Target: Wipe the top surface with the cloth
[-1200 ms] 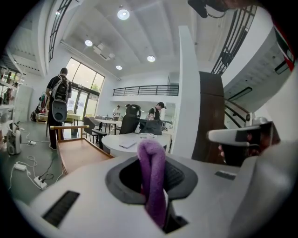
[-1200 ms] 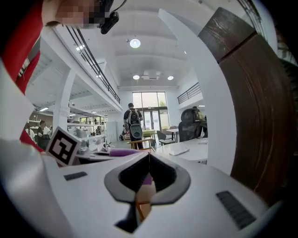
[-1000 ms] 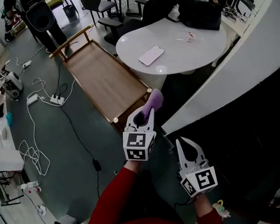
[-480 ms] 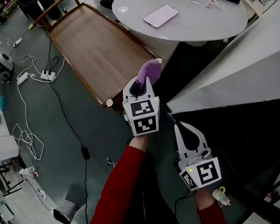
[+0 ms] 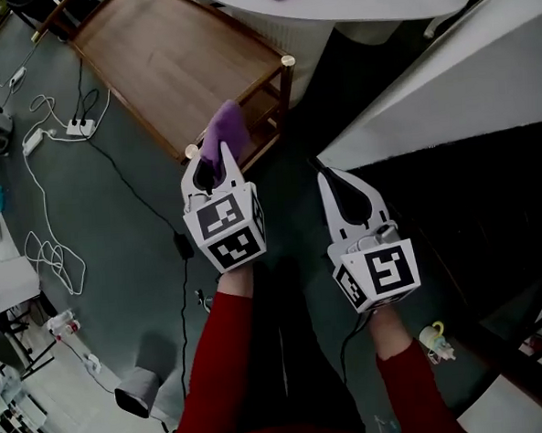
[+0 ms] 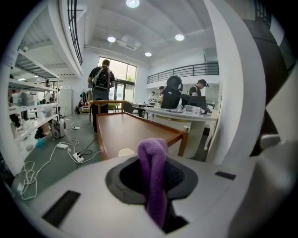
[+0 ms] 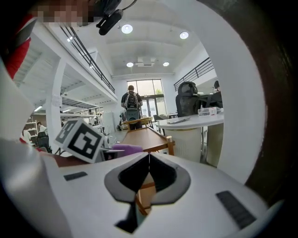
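Observation:
A purple cloth sticks out of my left gripper, which is shut on it. In the left gripper view the cloth stands folded between the jaws, with the long wooden table top just ahead. In the head view the gripper hangs above the floor at the near corner of that wooden table. My right gripper is shut and holds nothing, a little to the right of the left one. The right gripper view shows the jaws touching, the cloth at the left and the table beyond.
Cables and a power strip lie on the grey floor at the left. A white round table stands beyond the wooden one. A white slanted panel runs along the right. A person with a backpack stands at the table's far end.
The wooden table has slid up and away in the head view. My left gripper with the cloth has moved left, from above the table's near corner to just short of it. The right gripper has risen beside it.

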Demonstrator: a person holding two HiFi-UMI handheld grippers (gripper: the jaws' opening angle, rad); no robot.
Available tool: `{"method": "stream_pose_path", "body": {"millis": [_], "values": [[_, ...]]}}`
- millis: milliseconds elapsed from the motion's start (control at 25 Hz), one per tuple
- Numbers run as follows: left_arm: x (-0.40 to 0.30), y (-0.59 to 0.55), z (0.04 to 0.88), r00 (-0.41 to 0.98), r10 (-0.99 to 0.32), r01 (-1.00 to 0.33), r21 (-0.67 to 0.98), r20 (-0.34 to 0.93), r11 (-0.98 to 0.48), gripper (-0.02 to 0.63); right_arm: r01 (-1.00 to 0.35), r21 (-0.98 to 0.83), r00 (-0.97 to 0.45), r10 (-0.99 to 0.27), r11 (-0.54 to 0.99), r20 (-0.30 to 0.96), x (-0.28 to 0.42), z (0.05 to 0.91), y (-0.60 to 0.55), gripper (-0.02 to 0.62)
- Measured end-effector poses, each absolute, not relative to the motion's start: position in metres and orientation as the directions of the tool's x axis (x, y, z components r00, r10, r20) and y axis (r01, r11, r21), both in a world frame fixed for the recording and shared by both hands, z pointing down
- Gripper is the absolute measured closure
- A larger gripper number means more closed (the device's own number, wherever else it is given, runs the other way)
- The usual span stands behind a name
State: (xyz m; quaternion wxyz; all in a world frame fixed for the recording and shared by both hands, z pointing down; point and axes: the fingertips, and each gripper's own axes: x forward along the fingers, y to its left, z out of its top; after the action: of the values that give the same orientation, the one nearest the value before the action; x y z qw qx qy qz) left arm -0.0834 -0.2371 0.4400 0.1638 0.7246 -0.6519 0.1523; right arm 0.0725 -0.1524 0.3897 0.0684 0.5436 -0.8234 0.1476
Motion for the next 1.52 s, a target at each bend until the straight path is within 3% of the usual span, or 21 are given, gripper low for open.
{"method": "stream_pose_path", "body": {"millis": [360,640,800,1160,1520], "values": [[-0.149,-0.158,0.475,-0.059,-0.843,-0.998,0.001,0.535,0.070,0.543,-0.930,-0.163,-0.364,-0.885,0.329,0.291,0.084,0.401,-0.152,0.583],[-0.004,-0.201,0.492,0.325,-0.838,-0.945,0.110,0.439,-0.309,0.543,-0.939,-0.168,-0.338,-0.893,0.300,0.298,0.099,0.421,-0.153,0.583],[0.052,-0.256,0.524,0.389,-0.805,-0.920,0.140,0.447,-0.367,0.543,-0.949,-0.186,-0.305,-0.898,0.256,0.318,0.118,0.445,-0.145,0.583],[-0.003,-0.294,0.614,0.177,-0.787,-0.984,0.135,0.591,-0.119,0.543,-0.948,-0.229,-0.293,-0.889,0.221,0.352,0.124,0.483,-0.143,0.583],[-0.113,-0.197,0.625,-0.037,-0.777,-0.990,0.085,0.629,0.117,0.543,-0.936,-0.220,-0.338,-0.875,0.275,0.346,0.102,0.479,-0.151,0.583]]}}
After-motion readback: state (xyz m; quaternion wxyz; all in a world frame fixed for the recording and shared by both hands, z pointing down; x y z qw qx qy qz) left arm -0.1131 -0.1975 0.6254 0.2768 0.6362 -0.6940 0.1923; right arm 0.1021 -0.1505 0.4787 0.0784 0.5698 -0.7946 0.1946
